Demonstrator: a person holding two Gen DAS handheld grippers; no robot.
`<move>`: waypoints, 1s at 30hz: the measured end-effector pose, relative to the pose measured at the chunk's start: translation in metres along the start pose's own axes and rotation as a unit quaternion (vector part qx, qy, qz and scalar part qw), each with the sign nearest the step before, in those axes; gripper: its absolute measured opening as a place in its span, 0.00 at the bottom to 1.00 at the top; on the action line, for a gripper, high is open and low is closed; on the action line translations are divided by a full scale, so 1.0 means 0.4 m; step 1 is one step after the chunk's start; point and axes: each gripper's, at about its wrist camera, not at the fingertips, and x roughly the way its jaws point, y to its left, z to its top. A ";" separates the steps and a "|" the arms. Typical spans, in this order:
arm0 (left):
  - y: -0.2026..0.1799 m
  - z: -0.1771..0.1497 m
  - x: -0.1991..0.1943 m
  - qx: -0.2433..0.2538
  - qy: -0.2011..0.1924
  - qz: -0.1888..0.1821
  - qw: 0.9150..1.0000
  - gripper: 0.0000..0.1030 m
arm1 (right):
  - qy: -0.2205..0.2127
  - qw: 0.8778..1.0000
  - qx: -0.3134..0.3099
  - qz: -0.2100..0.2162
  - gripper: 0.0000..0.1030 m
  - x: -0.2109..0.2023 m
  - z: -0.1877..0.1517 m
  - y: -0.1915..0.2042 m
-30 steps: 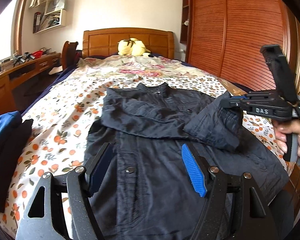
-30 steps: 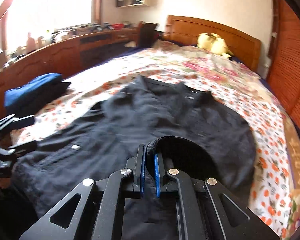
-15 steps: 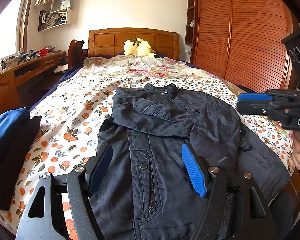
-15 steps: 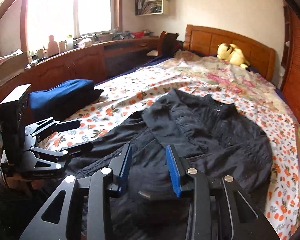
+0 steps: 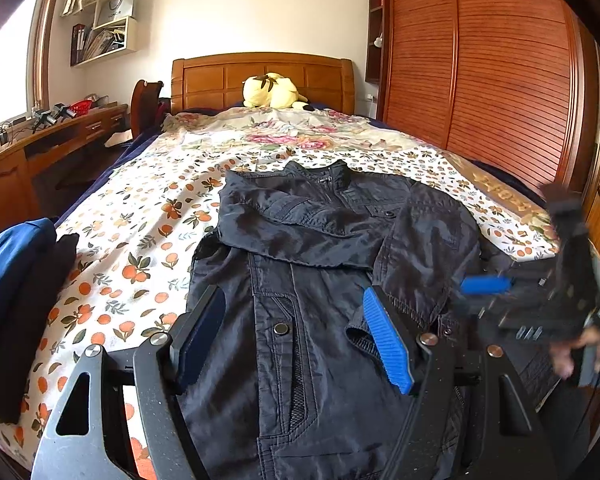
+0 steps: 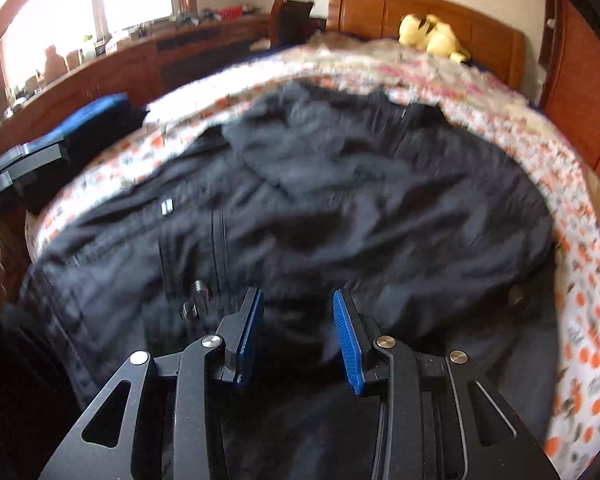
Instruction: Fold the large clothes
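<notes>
Left wrist view first: what fills the middle of the frame?

— One black button-front jacket (image 5: 320,264) lying flat on the bed with the orange-fruit print sheet (image 5: 140,216), collar toward the wooden headboard (image 5: 260,76), both sleeves folded in across the chest.

— And the left gripper (image 5: 296,332)?

— Low in the frame, above the jacket's lower front. Its 2 blue-padded fingers (image 5: 388,344) stand wide apart and nothing is pinched between them.

— Where is the other tool?

— At the right edge of that frame, blurred, the right gripper (image 5: 486,285) shows with a hand (image 5: 580,348) below it.

— What does the right wrist view give?

— A smeared picture. The right gripper (image 6: 298,328) sits at the bottom centre over the jacket (image 6: 340,200); its fingers (image 6: 350,344) are parted with a clear gap, gripping no cloth.

— Anything else around?

— A yellow plush toy (image 5: 274,90) against the headboard, folded blue and black clothes (image 5: 16,280) at the left edge of the bed, and a wooden desk (image 5: 40,144) at the left of the frame.
</notes>
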 end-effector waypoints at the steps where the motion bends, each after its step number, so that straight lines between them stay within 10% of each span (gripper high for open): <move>1: -0.002 -0.001 0.002 0.001 0.002 0.001 1.000 0.70 | 0.006 1.000 0.000 0.002 0.37 0.020 -0.010 0.009; 14: -0.032 -0.005 0.027 0.013 0.014 0.004 1.000 0.70 | -0.010 0.999 0.038 0.017 0.37 0.047 -0.027 -0.011; 30: -0.075 -0.015 0.057 0.036 0.027 0.001 0.999 0.71 | -0.043 0.992 0.074 -0.095 0.37 -0.198 -0.257 -0.126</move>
